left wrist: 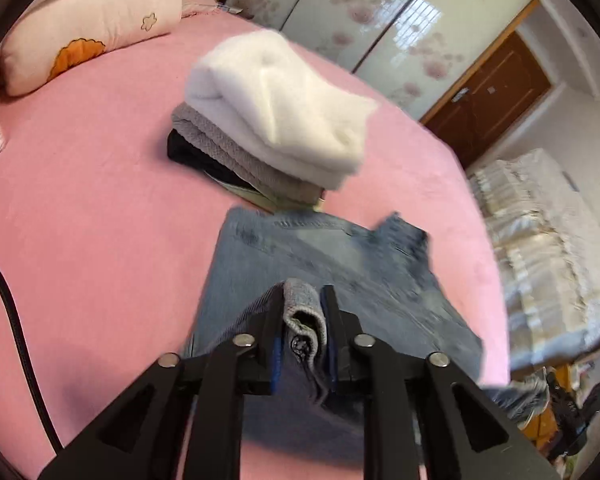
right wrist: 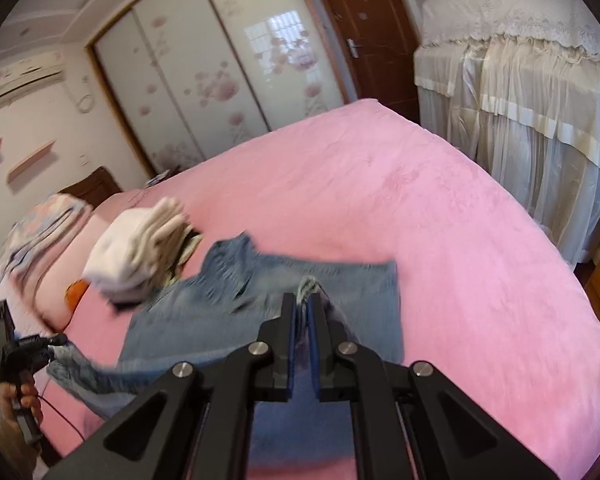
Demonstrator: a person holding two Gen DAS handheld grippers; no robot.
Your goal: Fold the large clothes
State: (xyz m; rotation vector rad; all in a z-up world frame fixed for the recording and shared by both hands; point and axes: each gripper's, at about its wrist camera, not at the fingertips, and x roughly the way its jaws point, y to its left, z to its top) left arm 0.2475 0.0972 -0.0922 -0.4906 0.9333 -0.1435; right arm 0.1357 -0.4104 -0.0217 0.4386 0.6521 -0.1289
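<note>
A pair of blue jeans (left wrist: 332,264) lies partly spread on the pink bed (left wrist: 99,184). My left gripper (left wrist: 304,296) is shut on a bunched edge of the jeans and holds it above the bed. My right gripper (right wrist: 304,300) is shut on another edge of the jeans (right wrist: 259,300), lifted over the spread denim. The left gripper also shows at the left edge of the right wrist view (right wrist: 59,340), with denim hanging from it. Both views are blurred.
A stack of folded clothes, white on top (left wrist: 275,108), grey and dark below, sits just beyond the jeans; it also shows in the right wrist view (right wrist: 139,244). Pink pillows (left wrist: 91,28) lie at the head. A black cable (left wrist: 15,328) runs at left. A lace-covered cabinet (right wrist: 516,92) stands past the bed's corner.
</note>
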